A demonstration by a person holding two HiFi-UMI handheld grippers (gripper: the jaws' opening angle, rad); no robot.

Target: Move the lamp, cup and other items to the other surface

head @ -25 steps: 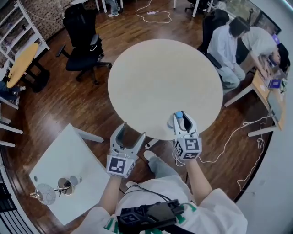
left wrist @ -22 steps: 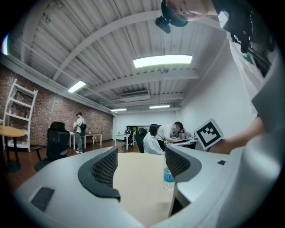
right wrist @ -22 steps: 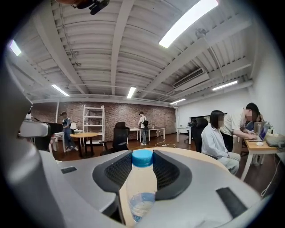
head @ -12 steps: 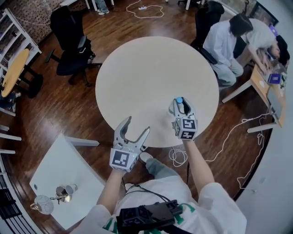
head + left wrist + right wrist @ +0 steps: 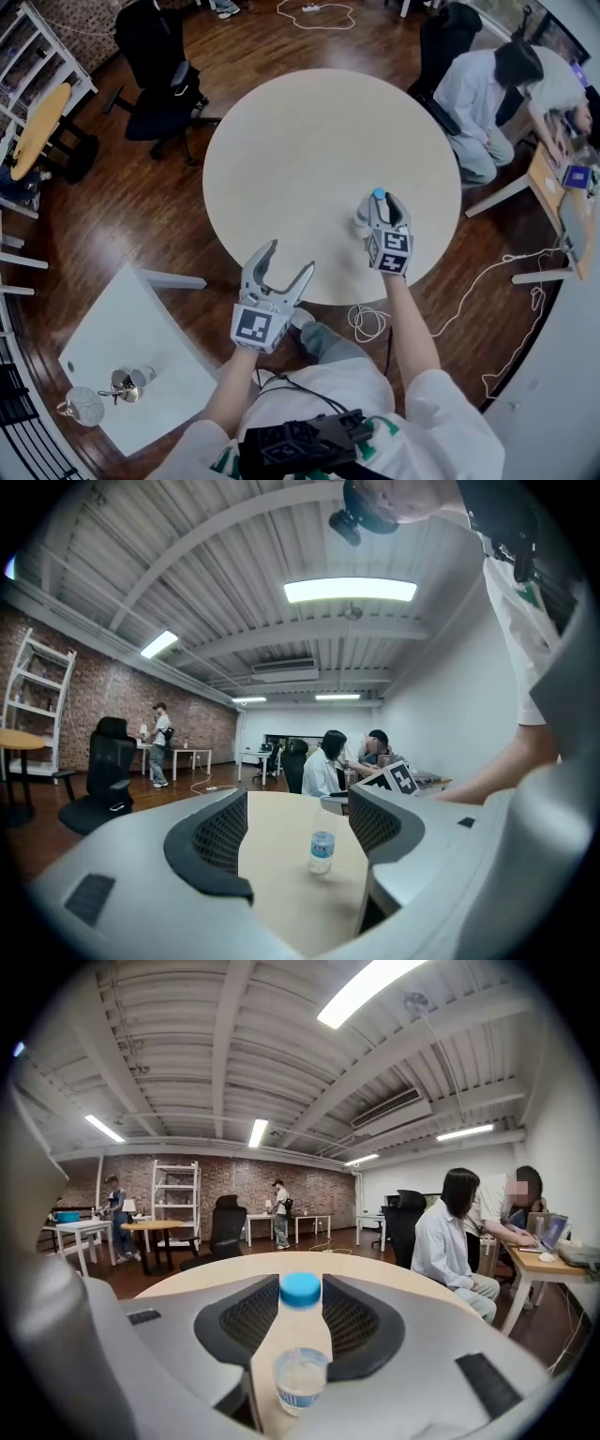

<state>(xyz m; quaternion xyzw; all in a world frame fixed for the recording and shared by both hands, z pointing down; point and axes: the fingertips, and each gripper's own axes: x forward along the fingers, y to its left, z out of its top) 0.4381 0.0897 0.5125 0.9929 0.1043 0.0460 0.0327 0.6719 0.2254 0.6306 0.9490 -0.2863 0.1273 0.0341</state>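
A clear water bottle (image 5: 379, 195) with a blue cap stands over the near right part of the round beige table (image 5: 309, 141). My right gripper (image 5: 380, 212) is shut on it. In the right gripper view the bottle (image 5: 300, 1344) fills the gap between the two pads. The left gripper view shows the bottle (image 5: 322, 841) with its base on the table top. My left gripper (image 5: 289, 258) hangs open and empty at the table's front edge. On the white square table (image 5: 141, 328) at lower left stand a clear glass pot (image 5: 82, 406) and a small metal cup (image 5: 131, 381).
A black office chair (image 5: 159, 89) stands left of the round table. Two seated people (image 5: 487, 84) work at a desk at upper right. Cables (image 5: 487, 272) lie on the wooden floor to the right. A small round wooden table (image 5: 37, 127) is at far left.
My right gripper has carried the bottle from the table's front edge further in over the table top. The left gripper has stayed open near the front edge.
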